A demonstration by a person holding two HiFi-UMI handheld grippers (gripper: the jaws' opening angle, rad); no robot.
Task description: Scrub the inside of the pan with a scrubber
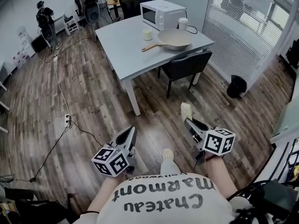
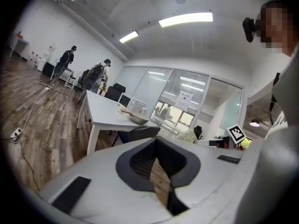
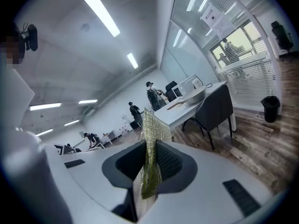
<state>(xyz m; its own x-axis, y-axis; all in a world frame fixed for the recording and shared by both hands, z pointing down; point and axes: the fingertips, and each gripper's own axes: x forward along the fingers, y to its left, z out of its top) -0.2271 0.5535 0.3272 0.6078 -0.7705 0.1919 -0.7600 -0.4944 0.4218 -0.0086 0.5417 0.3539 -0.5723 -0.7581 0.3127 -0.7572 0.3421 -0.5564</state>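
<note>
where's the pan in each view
Head view: pan upper centre, on the white table.
Left gripper view: pan small, mid-frame, on that table.
Right gripper view: pan right of centre, beyond the scrubber.
Shared landmark: the white microwave behind it.

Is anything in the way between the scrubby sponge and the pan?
Yes, one thing. The scrubber is pinched in the right gripper, and the pan sits on the table across the wood floor. A black chair is tucked at the table's near edge, right in front of the pan. Nothing covers the pan.
</note>
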